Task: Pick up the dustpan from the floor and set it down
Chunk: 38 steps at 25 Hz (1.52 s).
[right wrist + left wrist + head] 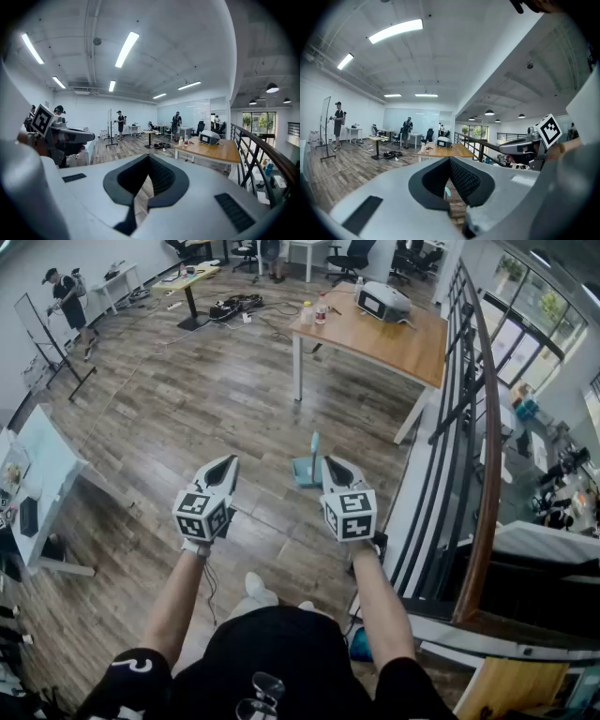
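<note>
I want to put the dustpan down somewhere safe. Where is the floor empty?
The wood floor is bare between the white table and the wooden table, left of the dustpan. It is crowded by the cables and tight beside the railing.

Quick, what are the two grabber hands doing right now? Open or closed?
Left gripper: closed, empty.
Right gripper: closed, empty.
Neither holds the dustpan.

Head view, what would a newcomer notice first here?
Two white grippers with marker cubes, the left gripper and right gripper, reach out over the wood floor, both shut and empty. A teal dustpan stands just beyond them, with a wooden table farther back.
</note>
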### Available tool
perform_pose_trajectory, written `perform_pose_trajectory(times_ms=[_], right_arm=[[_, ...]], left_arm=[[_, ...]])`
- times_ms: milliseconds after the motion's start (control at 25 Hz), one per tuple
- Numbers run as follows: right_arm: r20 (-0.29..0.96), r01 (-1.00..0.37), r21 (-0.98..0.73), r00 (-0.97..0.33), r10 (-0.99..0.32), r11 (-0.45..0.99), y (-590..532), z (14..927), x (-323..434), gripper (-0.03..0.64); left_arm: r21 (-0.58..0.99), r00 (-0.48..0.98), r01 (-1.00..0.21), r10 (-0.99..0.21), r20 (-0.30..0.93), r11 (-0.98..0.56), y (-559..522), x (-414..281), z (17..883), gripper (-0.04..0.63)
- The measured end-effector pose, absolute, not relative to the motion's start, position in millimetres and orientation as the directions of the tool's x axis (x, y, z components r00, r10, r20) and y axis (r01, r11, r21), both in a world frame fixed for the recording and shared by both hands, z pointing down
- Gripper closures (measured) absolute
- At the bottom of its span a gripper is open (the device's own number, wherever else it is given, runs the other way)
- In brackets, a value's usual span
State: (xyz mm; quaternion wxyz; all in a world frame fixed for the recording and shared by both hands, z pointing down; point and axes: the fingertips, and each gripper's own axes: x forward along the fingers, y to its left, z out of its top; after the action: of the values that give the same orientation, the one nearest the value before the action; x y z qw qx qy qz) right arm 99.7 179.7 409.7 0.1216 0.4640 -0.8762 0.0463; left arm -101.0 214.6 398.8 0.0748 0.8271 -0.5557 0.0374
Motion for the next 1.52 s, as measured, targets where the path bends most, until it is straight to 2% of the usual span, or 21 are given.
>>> perform_pose_trajectory(times_ms=[600,1520], right_arm=[[0.239,-0.842,0.033,-0.517,-0.822,0.539,146,404,68,0.626],[0.237,-0.89,0.068,-0.424,-0.874,0.45,101,397,-12,0.626]], left_arm=[[0.077,0.403,-0.915,-0.904,0.143,-0.396,179,-135,397,0.598],[0.119,0.469,-0.882,-0.872,0.139,-0.455,123,-230,412,0.598]])
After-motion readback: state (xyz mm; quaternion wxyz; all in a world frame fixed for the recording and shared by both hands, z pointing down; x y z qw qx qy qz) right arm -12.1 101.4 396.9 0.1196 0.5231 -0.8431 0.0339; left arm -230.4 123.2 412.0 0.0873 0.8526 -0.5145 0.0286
